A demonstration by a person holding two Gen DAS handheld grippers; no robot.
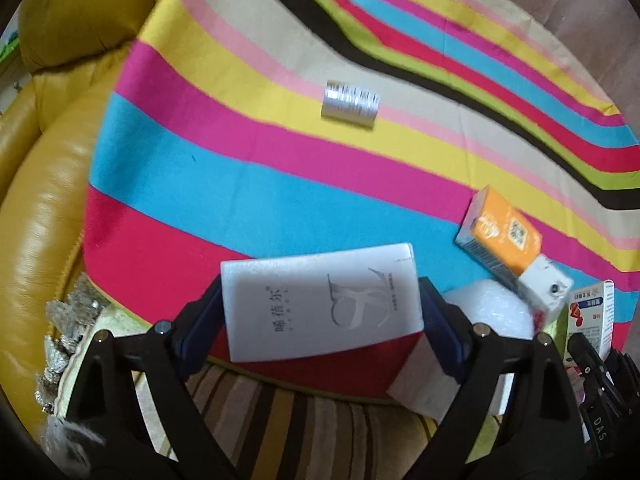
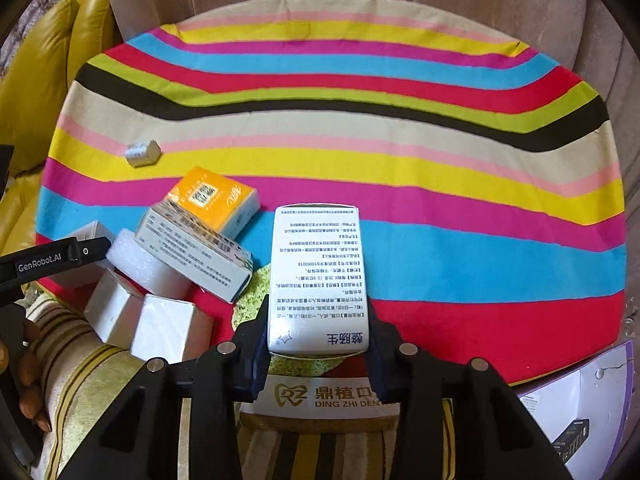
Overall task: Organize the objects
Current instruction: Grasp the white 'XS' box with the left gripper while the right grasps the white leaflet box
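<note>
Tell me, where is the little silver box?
The little silver box lies alone on the striped cloth, on its yellow and pink stripes. In the right wrist view it sits at the left, beyond the orange box.

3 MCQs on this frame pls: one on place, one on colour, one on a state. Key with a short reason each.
1. Where does the small silver box lie?
A) on a yellow stripe, apart from the pile
B) on top of the orange box
C) in the right gripper

2. Which colour is the top of the box leaning on the pile?
A) green
B) orange
C) black

3. What is between the left gripper's fingers?
A) nothing
B) a flat white box
C) the silver box

Key: A, it sits alone on the cloth's yellow band; B, its top face is orange; B, the white box spans both pads.
</note>
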